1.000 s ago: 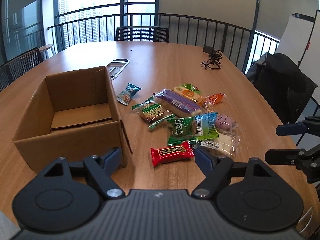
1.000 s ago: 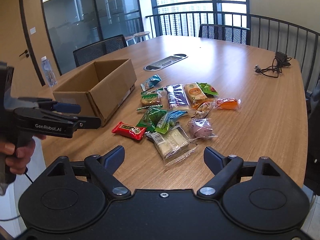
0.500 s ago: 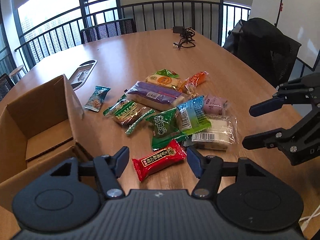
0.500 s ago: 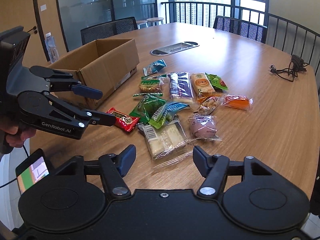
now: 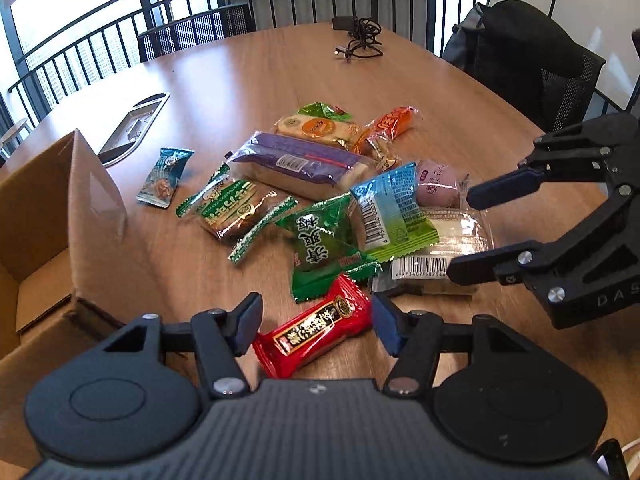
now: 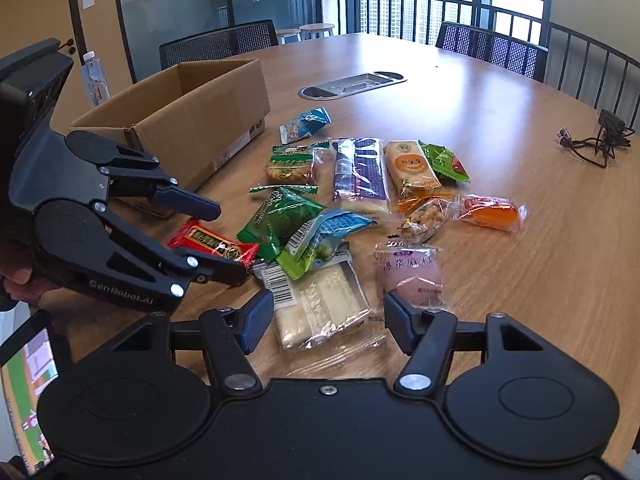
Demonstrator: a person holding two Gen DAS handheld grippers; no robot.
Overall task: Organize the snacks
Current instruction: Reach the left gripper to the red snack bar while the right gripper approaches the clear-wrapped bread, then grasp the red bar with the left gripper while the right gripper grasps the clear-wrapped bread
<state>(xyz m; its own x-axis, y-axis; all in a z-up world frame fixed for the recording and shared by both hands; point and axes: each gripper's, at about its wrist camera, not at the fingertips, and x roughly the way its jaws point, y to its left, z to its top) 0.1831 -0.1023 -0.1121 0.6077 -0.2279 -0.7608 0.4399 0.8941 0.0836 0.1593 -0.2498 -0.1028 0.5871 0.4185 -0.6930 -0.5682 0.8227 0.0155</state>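
Observation:
Several wrapped snacks lie in a pile on the wooden table [image 5: 280,72]. My left gripper [image 5: 316,326] is open, its fingers either side of a red snack bar [image 5: 316,330], which also shows in the right wrist view [image 6: 212,242]. My right gripper [image 6: 328,320] is open, its fingers either side of a clear-wrapped white cracker pack [image 6: 320,304]; the pack also shows in the left wrist view [image 5: 448,240]. An open, empty cardboard box [image 5: 48,216] stands left of the pile. A pink round snack [image 6: 408,272] lies beside the right finger.
A purple bar [image 5: 296,164], green packs [image 5: 324,240], a blue-green pack [image 5: 388,208] and an orange pack [image 5: 392,120] fill the pile. A black cable [image 5: 360,36] lies far back. A metal cable hatch [image 5: 132,128] sits behind the box. Office chairs ring the table.
Both grippers have moved forward and down to the pile. The left one now straddles the red bar and the right one straddles the cracker pack. Both stay open.

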